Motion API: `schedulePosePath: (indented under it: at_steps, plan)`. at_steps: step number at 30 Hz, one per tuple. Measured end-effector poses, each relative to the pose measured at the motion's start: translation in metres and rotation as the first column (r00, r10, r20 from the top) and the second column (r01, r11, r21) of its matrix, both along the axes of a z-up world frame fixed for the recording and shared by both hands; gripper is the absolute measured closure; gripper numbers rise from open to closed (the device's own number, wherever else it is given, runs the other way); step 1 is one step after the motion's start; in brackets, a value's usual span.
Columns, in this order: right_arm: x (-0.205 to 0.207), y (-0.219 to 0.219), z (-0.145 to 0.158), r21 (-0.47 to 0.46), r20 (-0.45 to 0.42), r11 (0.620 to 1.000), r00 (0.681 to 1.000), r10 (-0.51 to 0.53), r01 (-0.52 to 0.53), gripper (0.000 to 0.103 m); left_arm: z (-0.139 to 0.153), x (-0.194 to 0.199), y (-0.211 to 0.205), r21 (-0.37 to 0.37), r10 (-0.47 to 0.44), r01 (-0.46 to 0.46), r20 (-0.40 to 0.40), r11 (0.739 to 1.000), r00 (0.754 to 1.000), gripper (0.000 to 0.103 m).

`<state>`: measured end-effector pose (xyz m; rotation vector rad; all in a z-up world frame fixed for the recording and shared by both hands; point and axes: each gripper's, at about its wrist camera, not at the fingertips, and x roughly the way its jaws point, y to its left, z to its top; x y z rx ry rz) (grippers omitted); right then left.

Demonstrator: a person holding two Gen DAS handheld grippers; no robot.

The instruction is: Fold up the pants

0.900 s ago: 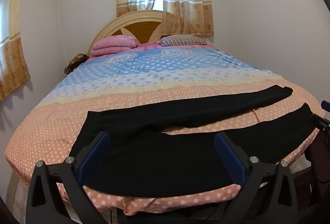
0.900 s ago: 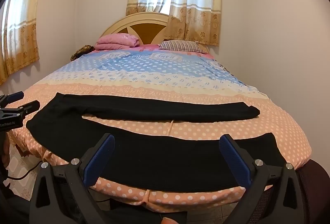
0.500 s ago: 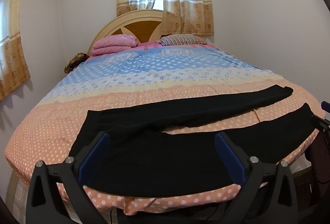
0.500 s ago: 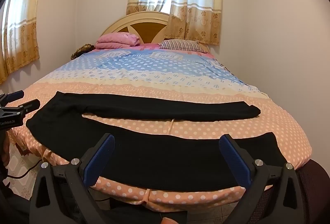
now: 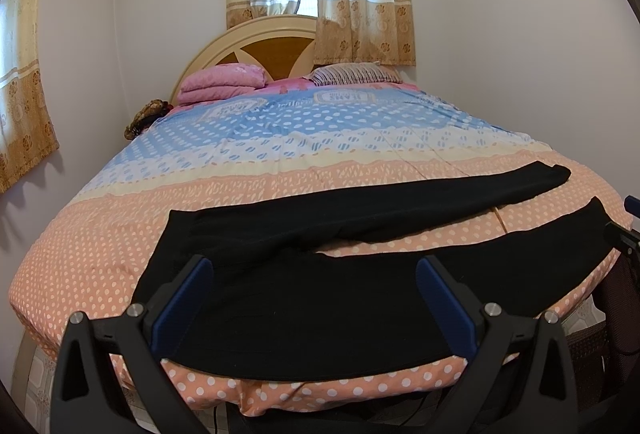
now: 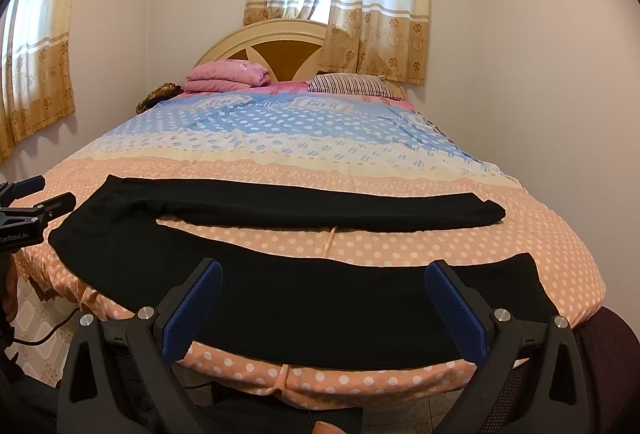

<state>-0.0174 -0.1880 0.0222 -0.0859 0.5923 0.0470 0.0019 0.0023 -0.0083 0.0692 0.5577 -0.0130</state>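
Black pants (image 5: pixel 320 298) spread flat across the foot of the bed (image 5: pixel 280 154).
Left gripper (image 5: pixel 312 298) and right gripper (image 6: pixel 324 306) hover above them, jaws wide apart, gripping nothing.

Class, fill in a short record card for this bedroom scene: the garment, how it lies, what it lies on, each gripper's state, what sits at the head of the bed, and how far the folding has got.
garment: black pants
layout: spread flat, both legs apart, pointing to the right in both views
surface: polka-dot bedspread, near the foot edge
left gripper: open, above the waist end, holding nothing
right gripper: open, above the nearer leg, holding nothing
head of bed: folded pink blanket, striped pillow
folding: not yet begun
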Motion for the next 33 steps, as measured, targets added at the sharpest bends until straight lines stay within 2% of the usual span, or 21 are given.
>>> schedulePosePath:
  at_steps: [15, 18, 23, 27, 30, 33]
  plan:
    - [0.004, -0.002, -0.009, -0.004, -0.026, 1.000, 1.000, -0.009, 0.009, 0.001, -0.006, 0.005, 0.005, 0.001, 0.006, -0.006, -0.019, 1.000, 1.000, 0.000]
    - [0.005, -0.002, -0.009, -0.005, -0.026, 1.000, 1.000, -0.009, 0.008, 0.001, -0.006, 0.005, 0.006, -0.008, 0.006, -0.006, 0.008, 1.000, 1.000, 0.000]
    - [0.006, -0.001, -0.010, -0.008, -0.034, 1.000, 0.999, -0.008, 0.008, 0.001, -0.010, 0.007, 0.007, -0.013, 0.010, -0.010, 0.007, 1.000, 1.000, 0.000]
    - [0.008, 0.000, -0.014, -0.012, -0.046, 1.000, 0.999, -0.004, 0.003, 0.001, -0.015, 0.011, 0.010, -0.012, 0.012, -0.012, -0.013, 1.000, 1.000, 0.000]
    - [0.012, -0.005, -0.017, -0.008, -0.051, 1.000, 0.999, 0.007, -0.008, 0.001, -0.022, 0.018, 0.019, -0.013, 0.028, -0.028, -0.018, 1.000, 0.999, 0.000]
    - [0.019, -0.023, -0.020, 0.012, -0.062, 1.000, 0.998, 0.008, -0.008, 0.001, -0.033, 0.036, 0.051, -0.010, 0.075, -0.075, -0.039, 0.997, 0.996, 0.000]
